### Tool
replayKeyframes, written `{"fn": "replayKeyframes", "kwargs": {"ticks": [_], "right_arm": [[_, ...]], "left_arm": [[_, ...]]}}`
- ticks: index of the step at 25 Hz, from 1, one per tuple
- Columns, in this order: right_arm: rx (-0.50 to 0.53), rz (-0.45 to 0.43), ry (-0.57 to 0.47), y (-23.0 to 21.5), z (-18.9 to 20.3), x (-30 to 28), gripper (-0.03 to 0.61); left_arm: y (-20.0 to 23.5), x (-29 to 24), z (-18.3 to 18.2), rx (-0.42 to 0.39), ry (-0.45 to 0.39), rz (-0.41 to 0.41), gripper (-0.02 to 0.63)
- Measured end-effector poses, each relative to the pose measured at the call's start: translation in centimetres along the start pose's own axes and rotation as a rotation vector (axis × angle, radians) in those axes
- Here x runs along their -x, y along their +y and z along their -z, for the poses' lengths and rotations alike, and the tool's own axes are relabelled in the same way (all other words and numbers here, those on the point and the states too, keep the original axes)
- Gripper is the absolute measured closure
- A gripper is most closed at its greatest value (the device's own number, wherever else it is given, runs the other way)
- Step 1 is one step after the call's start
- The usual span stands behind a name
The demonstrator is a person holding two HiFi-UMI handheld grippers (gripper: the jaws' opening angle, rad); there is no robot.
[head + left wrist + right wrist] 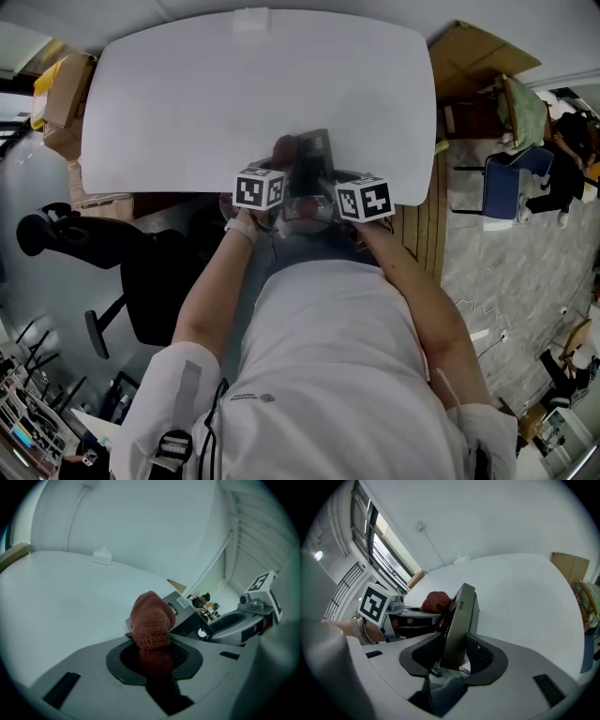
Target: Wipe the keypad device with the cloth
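Observation:
In the left gripper view, my left gripper (153,645) is shut on a bunched reddish-brown knitted cloth (150,618) that sticks out past the jaws. My right gripper (454,649) is shut on the grey keypad device (459,620), held edge-on and tilted above the white table (520,588). From the right gripper view the cloth (435,601) lies against the device's left face, with the left gripper (401,616) behind it. In the head view both grippers, left (278,169) and right (328,178), meet over the table's near edge with the device (316,150) and cloth (284,147) between them.
The white table (187,94) carries only a small white box (251,19) with a cable at its far edge. Cardboard boxes (61,103) stand at the left, a black chair (94,246) near my left side, and a blue chair (511,183) at the right.

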State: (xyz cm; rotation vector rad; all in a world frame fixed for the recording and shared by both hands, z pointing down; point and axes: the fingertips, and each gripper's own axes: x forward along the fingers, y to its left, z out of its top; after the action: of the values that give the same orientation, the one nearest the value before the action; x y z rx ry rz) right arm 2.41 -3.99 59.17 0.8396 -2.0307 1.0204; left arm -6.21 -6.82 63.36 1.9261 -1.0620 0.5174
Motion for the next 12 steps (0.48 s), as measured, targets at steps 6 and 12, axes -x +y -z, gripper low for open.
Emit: {"fn": "replayKeyframes", "kwargs": {"ticks": [6, 12], "right_arm": [[0.015, -0.003, 0.002, 0.2, 0.0, 0.1, 0.416], [0.023, -0.009, 0.005, 0.3, -0.1, 0.0, 0.414]], "left_arm": [[-4.4, -0.1, -2.8, -0.032, -0.043, 0.11, 0.529], [-6.6, -0.4, -5.1, -0.095, -0.08, 0.169, 0.529]]}}
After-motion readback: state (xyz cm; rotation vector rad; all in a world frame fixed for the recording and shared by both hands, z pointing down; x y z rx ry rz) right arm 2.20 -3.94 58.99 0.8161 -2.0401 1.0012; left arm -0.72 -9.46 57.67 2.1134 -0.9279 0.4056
